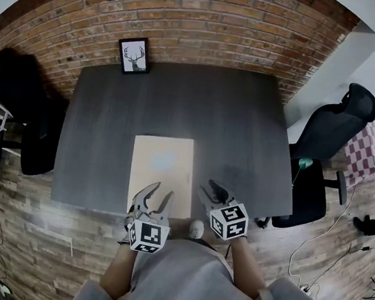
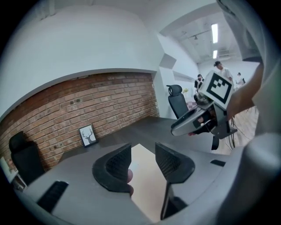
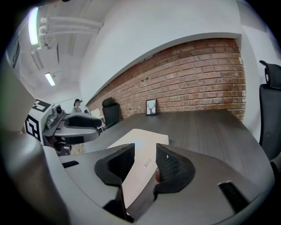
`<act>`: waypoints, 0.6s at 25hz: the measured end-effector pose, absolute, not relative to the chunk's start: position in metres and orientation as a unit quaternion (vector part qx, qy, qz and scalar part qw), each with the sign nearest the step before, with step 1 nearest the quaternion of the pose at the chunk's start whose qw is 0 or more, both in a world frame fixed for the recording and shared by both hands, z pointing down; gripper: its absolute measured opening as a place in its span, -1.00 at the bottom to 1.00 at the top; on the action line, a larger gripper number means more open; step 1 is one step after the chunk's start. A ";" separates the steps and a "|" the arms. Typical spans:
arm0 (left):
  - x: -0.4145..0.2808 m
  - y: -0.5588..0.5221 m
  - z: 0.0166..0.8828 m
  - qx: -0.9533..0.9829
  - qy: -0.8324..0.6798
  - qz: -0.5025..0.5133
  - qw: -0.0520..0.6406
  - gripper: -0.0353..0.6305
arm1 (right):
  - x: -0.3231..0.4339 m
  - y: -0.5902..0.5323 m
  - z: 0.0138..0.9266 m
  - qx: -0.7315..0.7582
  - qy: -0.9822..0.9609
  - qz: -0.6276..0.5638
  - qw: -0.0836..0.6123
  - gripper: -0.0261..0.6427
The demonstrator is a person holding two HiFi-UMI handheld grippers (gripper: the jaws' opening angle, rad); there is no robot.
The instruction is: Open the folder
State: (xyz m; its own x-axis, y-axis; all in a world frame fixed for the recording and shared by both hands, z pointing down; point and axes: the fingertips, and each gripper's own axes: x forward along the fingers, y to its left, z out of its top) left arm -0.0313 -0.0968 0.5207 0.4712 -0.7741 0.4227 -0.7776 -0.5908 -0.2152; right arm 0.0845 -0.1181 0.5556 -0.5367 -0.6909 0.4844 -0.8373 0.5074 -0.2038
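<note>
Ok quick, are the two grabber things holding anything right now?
Left gripper: open, holding nothing.
Right gripper: open, holding nothing.
The folder lies closed, in neither gripper.

The folder (image 1: 162, 170) looks like smooth, matt pale card, and the surface (image 1: 179, 105) has a dark grey wood-grain finish with a dull sheen. The left tongs (image 2: 142, 151) and right tongs (image 3: 145, 151) are matt dark plastic with finely ribbed inner faces. The brick wall (image 1: 189, 18) is rough, and the floor (image 1: 44, 230) is worn wooden planking.
</note>
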 end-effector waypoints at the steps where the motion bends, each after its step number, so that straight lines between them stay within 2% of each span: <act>1: -0.028 -0.095 0.525 0.860 -0.444 0.254 0.001 -0.39 | 0.084 -0.116 0.560 0.448 -0.850 0.215 0.177 -0.56; 15: -0.001 -0.065 0.578 0.870 -0.360 0.337 -0.010 -0.30 | 0.075 -0.097 0.613 0.427 -0.838 0.254 0.225 -0.55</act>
State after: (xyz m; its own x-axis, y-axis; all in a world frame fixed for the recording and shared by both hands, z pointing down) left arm -0.0009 -0.0648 0.5784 0.5131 -0.6336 0.5791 -0.6198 -0.7402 -0.2607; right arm 0.0752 -0.0972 0.6128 -0.5343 -0.6022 0.5932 -0.8301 0.5064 -0.2335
